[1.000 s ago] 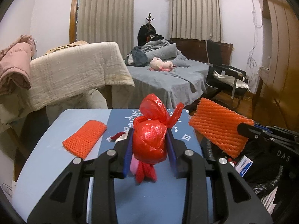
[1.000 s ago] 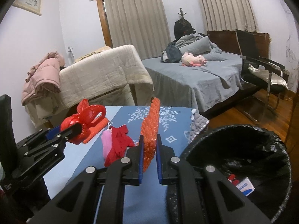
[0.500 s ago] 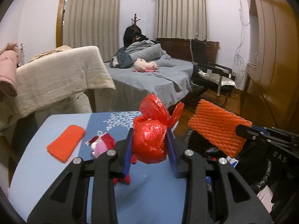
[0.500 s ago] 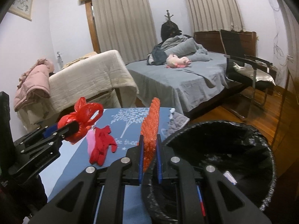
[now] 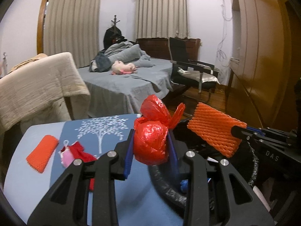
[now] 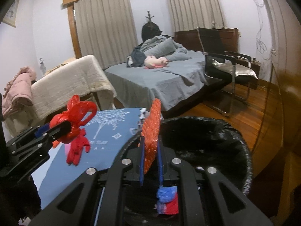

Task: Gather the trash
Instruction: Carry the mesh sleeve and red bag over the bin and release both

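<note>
My left gripper [image 5: 150,146] is shut on a knotted red plastic bag [image 5: 151,137] and holds it over the near left rim of the black-lined trash bin [image 5: 165,186]. It also shows in the right wrist view [image 6: 73,118]. My right gripper [image 6: 150,150] is shut on an orange foam net sleeve [image 6: 151,130], held upright over the bin's opening [image 6: 244,150]. The sleeve also shows in the left wrist view [image 5: 214,130]. Inside the bin lies blue and red packaging [image 6: 167,197].
A blue table [image 5: 112,128] with a white tree print carries a second orange foam net [image 5: 42,155] and a small red and pink cloth item [image 5: 73,153]. Behind stand a bed [image 6: 160,79], a blanket-draped chair [image 5: 37,86], a black chair [image 6: 225,66] and a wardrobe [image 5: 263,56].
Both grippers have swung right from over the table toward the bin. The red bag now hangs at the bin's rim and the orange net is over its opening.
</note>
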